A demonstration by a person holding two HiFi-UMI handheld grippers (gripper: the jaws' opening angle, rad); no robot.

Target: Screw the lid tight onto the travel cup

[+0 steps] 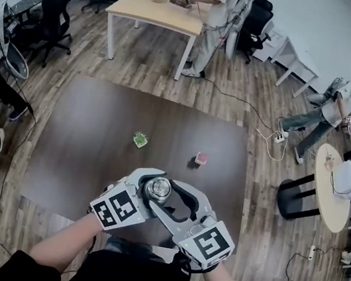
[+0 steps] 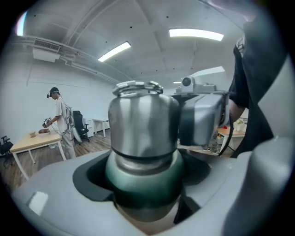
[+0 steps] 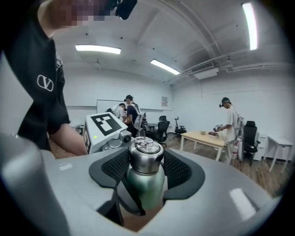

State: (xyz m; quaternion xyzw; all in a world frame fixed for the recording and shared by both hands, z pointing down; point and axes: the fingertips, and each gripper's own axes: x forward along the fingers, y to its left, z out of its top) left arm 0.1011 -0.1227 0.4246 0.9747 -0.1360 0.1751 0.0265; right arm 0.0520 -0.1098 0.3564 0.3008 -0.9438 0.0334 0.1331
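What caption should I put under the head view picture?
The left gripper and right gripper clasp a lidded travel cup above the dark table.

1. In the left gripper view, the travel cup [image 2: 143, 179] sank out of sight between the jaws, so its base was hidden.
2. In the head view, only the top of the lid [image 1: 158, 188] showed; the cup's body was hidden beneath it.
3. The small green object [image 1: 140, 139] and the small pink object [image 1: 202, 158] on the dark table [image 1: 81, 140] were too small to identify.
4. The things lying on the distant wooden table [image 3: 203, 137] were too small to make out.
5. The person's forearm [image 1: 62, 248] was cut off by the head view's bottom edge.
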